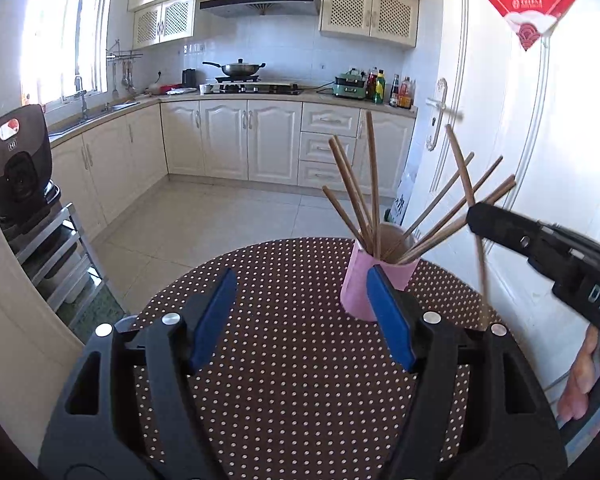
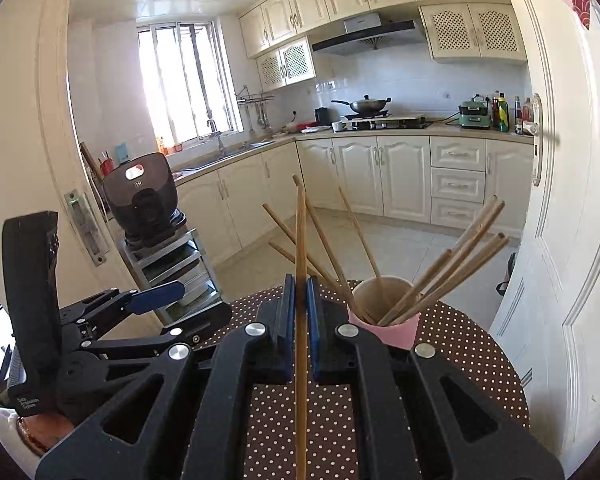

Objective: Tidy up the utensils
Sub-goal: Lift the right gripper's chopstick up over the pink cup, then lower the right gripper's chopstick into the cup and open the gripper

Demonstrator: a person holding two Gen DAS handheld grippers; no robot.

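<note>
While the single light wooden chopstick (image 2: 301,280) stands upright, clamped between the right gripper (image 2: 300,300) jaws, the pink cup (image 2: 396,328) of chopsticks (image 2: 452,272) sits just right of them (left gripper (image 1: 300,316) jaws wide, empty). Next, probably: tip it over the rim, then release.

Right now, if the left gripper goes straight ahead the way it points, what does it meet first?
Probably the pink cup of chopsticks: the open left gripper has its right-side finger overlapping the cup, though depth is unclear. Its middle line passes left of it, over the dotted table.
</note>
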